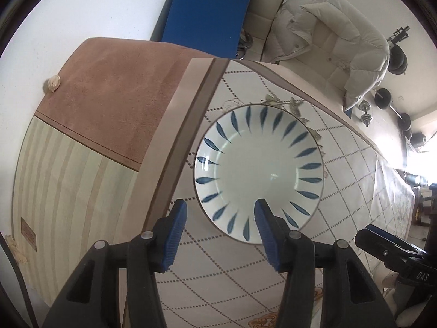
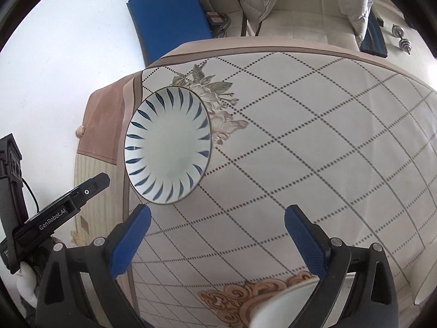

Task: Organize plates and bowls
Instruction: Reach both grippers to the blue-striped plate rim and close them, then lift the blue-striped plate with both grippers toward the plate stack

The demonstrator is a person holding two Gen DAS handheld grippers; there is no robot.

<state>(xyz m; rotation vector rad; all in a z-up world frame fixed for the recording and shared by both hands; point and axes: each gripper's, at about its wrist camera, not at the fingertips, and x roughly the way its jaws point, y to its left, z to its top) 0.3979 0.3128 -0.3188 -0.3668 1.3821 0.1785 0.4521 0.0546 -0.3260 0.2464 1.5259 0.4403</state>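
Observation:
A white plate with blue leaf strokes round its rim [image 1: 259,175] [image 2: 168,145] lies flat near the corner of a table covered by a checked cloth [image 1: 341,191] [image 2: 314,150]. My left gripper [image 1: 221,218] hovers over the plate's near edge, jaws apart, with one blue pad [image 1: 266,235] overlapping the rim in the view and nothing gripped. My right gripper [image 2: 218,213] stands wide open over bare cloth to the right of the plate, with nothing between its fingers. A white dish rim [image 2: 286,300] shows blurred just under the right gripper's right finger.
The table's edge runs just left of the plate, where the cloth hangs down in brown and striped panels [image 1: 103,104]. On the floor beyond lie a blue mat [image 1: 207,11], a sofa with a white padded jacket [image 1: 327,35] and dumbbells [image 1: 366,112]. Another white rim [image 2: 426,287] sits at the far right.

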